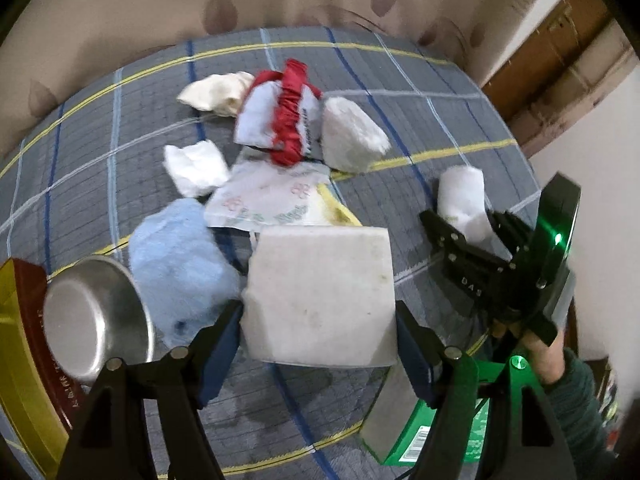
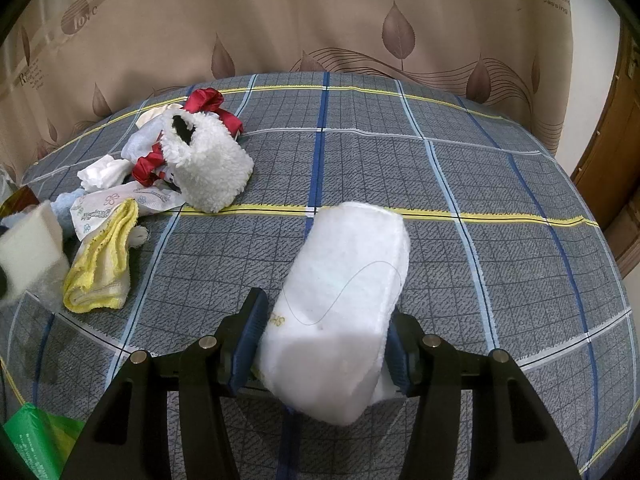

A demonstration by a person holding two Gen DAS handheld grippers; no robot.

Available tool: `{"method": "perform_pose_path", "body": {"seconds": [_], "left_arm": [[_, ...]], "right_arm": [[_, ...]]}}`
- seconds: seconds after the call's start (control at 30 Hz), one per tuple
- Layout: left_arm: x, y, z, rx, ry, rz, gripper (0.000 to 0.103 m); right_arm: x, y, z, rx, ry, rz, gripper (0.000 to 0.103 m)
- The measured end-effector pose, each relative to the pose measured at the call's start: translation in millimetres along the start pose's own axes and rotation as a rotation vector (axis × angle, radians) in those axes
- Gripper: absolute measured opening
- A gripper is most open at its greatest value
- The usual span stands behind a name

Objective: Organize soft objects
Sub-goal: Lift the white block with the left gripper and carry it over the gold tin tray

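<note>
My left gripper point(image 1: 320, 320) is shut on a white sponge block point(image 1: 320, 292) and holds it above the checked bedspread point(image 1: 420, 92); the block also shows at the left edge of the right wrist view point(image 2: 28, 252). My right gripper point(image 2: 320, 344) is shut on a rolled white fleece cloth point(image 2: 344, 300), which also shows in the left wrist view point(image 1: 464, 204). A pile lies behind: a fluffy white bootie point(image 2: 208, 164), red fabric point(image 1: 290, 120), a light blue fleece point(image 1: 176, 256), a floral tissue pack point(image 1: 272, 200), a yellow cloth point(image 2: 102, 268), white rags point(image 1: 196, 168).
A steel bowl point(image 1: 96, 316) stands tilted on a red and gold box point(image 1: 24, 360) at the left. A green pack point(image 1: 424, 436) lies near the front edge. A leaf-patterned curtain point(image 2: 320, 20) hangs behind the bed. A wooden door point(image 2: 616, 152) stands right.
</note>
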State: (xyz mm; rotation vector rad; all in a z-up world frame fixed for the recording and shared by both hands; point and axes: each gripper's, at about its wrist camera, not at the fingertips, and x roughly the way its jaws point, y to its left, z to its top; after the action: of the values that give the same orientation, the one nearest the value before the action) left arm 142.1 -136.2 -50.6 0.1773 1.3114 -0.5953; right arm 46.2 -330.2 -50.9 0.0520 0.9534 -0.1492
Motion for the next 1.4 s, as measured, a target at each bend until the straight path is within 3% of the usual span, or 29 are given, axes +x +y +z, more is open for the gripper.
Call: {"method": "perform_pose_path", "body": {"seconds": [0.13,0.27,0.8,1.07,1.4], "left_arm": [[8.0,-13.5,-0.2,0.018,0.022,-0.032,0.075],[20.8,-23.0,-6.8,0.061,0.043,0.004,0.075],[-35.2,-20.5,-17.8,0.066,-0.109,0.002,0.073],[-84.4,20.9,-37.0,0.007,-0.18,0.095,0.073],[-129.0,136.9,-73.0,-0.216,-0.216,0.28,0.073]], "right_arm": [[0.0,0.2,0.1,0.0,0.0,0.0,0.052],[0.0,0.1,0.1,0.001,0.0,0.002,0.052],[0.1,-0.1,-0.2,0.001,-0.001,0.001,0.052],[0.3,-0.2,-0.2,0.001,-0.001,0.0,0.052],[0.3,-0.1,-0.4,0.001,-0.001,0.0,0.052]]}}
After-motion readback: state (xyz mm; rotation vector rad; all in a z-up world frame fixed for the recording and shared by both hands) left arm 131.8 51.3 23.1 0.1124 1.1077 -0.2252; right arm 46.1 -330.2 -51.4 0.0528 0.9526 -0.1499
